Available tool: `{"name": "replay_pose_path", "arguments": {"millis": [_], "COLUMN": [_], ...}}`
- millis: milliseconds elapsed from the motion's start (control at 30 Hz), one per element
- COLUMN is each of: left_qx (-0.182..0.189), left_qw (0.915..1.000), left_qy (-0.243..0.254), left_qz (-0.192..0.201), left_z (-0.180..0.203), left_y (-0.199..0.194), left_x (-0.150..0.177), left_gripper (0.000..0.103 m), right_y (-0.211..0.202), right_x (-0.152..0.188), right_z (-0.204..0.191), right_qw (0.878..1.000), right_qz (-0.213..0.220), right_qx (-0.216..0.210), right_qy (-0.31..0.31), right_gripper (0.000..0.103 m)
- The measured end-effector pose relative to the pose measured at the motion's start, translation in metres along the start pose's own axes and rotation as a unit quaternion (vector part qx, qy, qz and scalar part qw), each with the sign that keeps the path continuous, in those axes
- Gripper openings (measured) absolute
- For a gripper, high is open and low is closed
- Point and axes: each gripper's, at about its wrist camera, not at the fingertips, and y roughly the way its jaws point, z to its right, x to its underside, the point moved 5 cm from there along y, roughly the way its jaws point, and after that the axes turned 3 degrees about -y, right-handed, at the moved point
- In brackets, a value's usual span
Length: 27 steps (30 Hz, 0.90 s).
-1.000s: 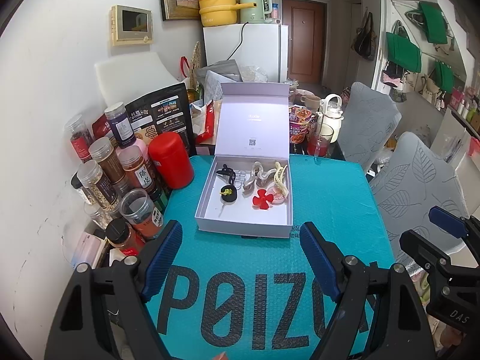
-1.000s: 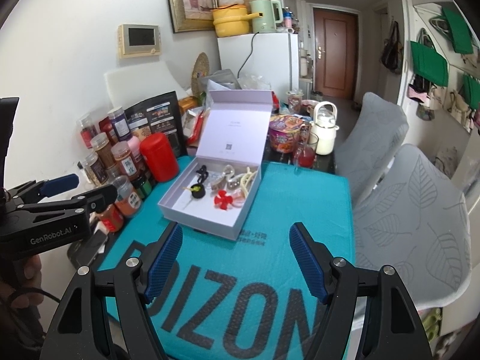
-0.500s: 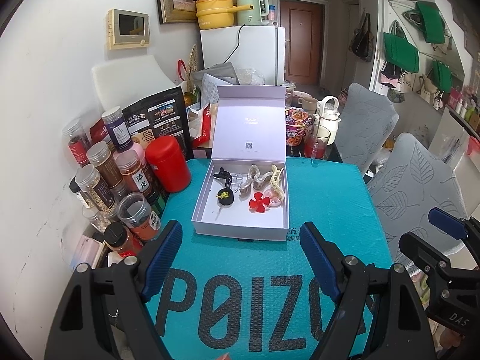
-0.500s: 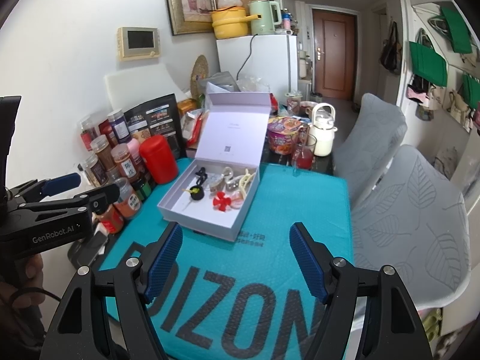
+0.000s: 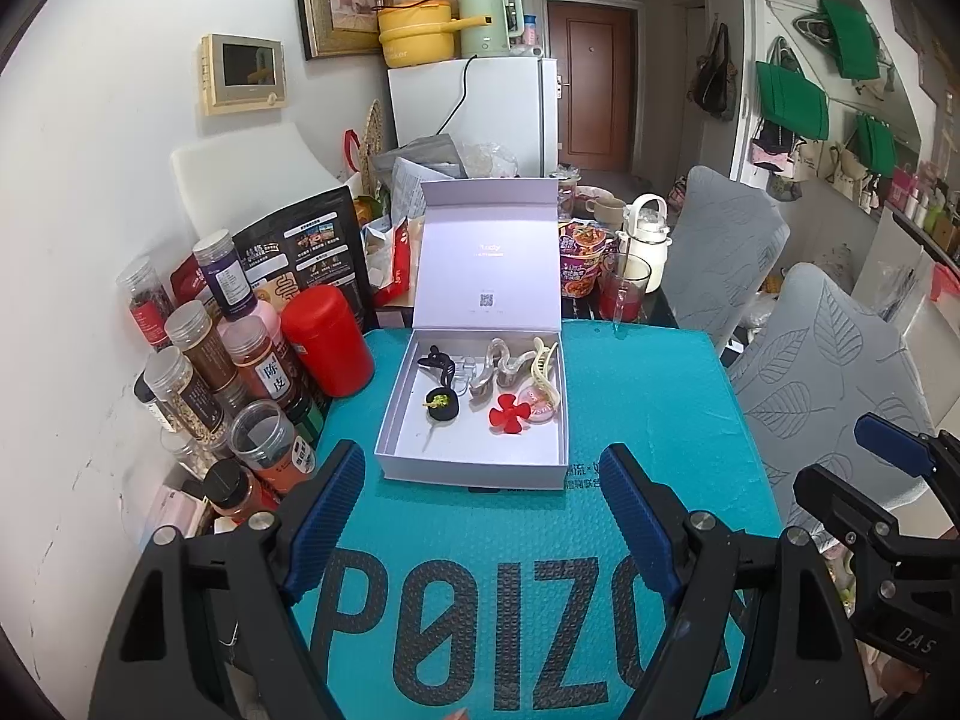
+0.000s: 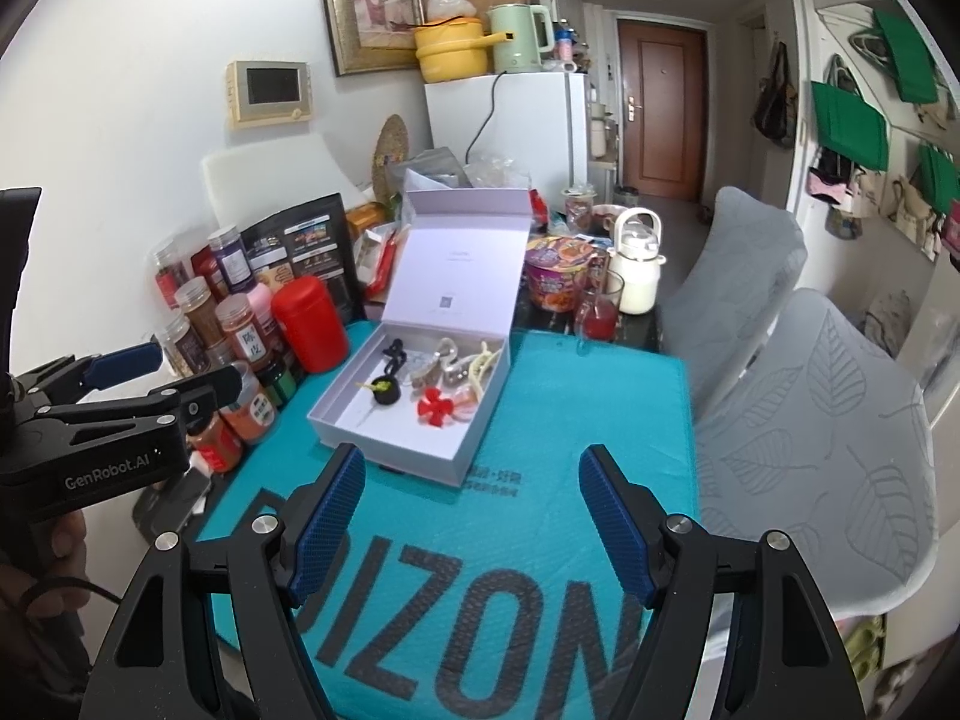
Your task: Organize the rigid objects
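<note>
A pale lilac box [image 5: 474,456] is sitting with its lid standing upright on the teal mat [image 5: 648,396] covering the surface. Inside it are lying a red flower clip [image 5: 509,415], a cream claw clip [image 5: 543,366] and a black clip [image 5: 437,360]. The left hand-held gripper [image 5: 480,516] and the right hand-held gripper [image 6: 471,522] are both hovering near the box, jaws spread apart and gripping nothing. Spice jars [image 5: 192,354] are crowding beside a red canister [image 5: 327,339].
</note>
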Motion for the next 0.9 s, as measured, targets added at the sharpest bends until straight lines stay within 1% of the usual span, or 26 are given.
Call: {"name": "replay_pose_path", "arguments": {"millis": [700, 900], "left_qx": [0.003, -0.003], "left_qw": [1.0000, 0.9999], "left_qy": [0.003, 0.011], "left_qz": [0.000, 0.002], "left_z": [0.0013, -0.0018], "left_y": [0.0002, 0.0010], "left_x": [-0.0039, -0.0039], "left_gripper": [0.081, 0.081], "right_y": [-0.0004, -0.0002], "right_x": [0.0008, 0.0029], "right_z": [0.0033, 0.0059], "right_qw": [1.000, 1.000], "right_qz": [0.000, -0.003], "right_qx": [0.001, 0.005], "right_qy": [0.000, -0.001], "right_gripper": [0.075, 0.076]}}
